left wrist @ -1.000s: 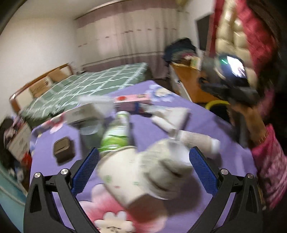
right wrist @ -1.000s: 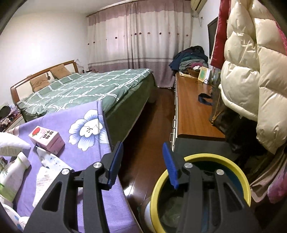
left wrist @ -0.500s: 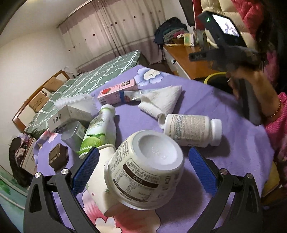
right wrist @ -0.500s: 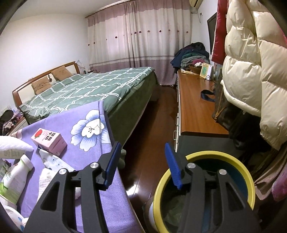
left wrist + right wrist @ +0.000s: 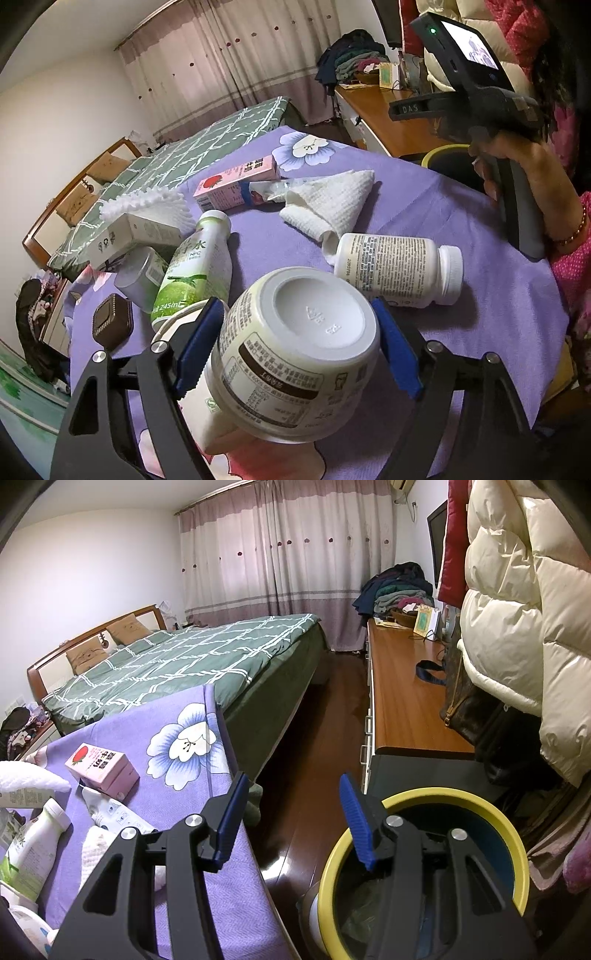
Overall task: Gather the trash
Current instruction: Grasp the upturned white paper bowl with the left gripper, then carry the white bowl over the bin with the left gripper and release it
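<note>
Gripping an upturned white paper cup (image 5: pixel 299 354) between its blue pads, the left gripper (image 5: pixel 297 350) holds it above the purple floral tablecloth (image 5: pixel 498 295), beside a white pill bottle (image 5: pixel 399 269) and green drink bottle (image 5: pixel 195 269). The right gripper (image 5: pixel 291 819) hangs empty, jaws parted, over the yellow-rimmed bin (image 5: pixel 517 849).

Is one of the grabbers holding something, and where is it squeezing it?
The left gripper holds a white yogurt cup, bottom toward the camera, squeezed by its round sides. The right gripper is open and holds nothing.
</note>
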`<state>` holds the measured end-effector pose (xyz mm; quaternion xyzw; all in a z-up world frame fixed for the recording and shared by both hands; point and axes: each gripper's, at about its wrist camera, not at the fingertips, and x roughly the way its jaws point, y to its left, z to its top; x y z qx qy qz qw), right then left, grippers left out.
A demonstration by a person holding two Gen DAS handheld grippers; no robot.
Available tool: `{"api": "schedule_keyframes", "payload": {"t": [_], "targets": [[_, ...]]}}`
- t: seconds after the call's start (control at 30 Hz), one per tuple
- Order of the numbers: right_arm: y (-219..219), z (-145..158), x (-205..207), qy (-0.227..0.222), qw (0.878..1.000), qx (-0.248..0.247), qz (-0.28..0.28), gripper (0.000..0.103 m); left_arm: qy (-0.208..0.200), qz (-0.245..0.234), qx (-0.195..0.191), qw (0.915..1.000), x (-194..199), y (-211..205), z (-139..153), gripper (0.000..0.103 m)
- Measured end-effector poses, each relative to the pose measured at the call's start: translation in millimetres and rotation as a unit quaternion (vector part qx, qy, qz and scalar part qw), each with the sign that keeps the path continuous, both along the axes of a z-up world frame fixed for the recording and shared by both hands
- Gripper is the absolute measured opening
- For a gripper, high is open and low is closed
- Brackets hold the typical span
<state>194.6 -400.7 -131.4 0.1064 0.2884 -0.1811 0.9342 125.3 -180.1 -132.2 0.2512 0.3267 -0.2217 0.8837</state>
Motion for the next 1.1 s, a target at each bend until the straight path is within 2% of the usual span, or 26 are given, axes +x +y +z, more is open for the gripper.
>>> {"api": "schedule_keyframes", "payload": {"t": [0.27,0.37,0.5,0.77,0.93,1.1], "targets": [[-1.8,2.0,-5.8,-0.004,1.000,0.009,0.004,0.049,-0.017,0.005,-0.009,0.9998,-0.4,-4.0,18.0,0.080],[-4.9,10.0,-18.4,-0.010,1.000,0.007,0.009,0.050,-0.022,0.005,-0.013,0.9997,0.5,-7.7,26.1,0.080],[-17.2,21.3,-44.8,-0.015,1.000,0.008,0.013,0.055,-0.027,0.002,-0.017,0.9995,2.5,-17.9,32.9,0.080],[-56.2,34.0,-107.4,-0.025,1.000,0.004,-0.014,0.058,-0.030,-0.034,-0.022,0.9987,2.4,-66.4,41.8,0.080],[-80.6,31.0,-139.6,-0.031,0.999,0.020,-0.033,0.059,-0.039,-0.049,-0.022,0.9978,3.6,-98.7,50.6,0.080],[-97.8,28.7,-161.5,-0.035,0.998,0.024,-0.051,0.059,-0.038,-0.055,-0.038,0.9971,7.9,-121.5,65.8,0.080]]}}
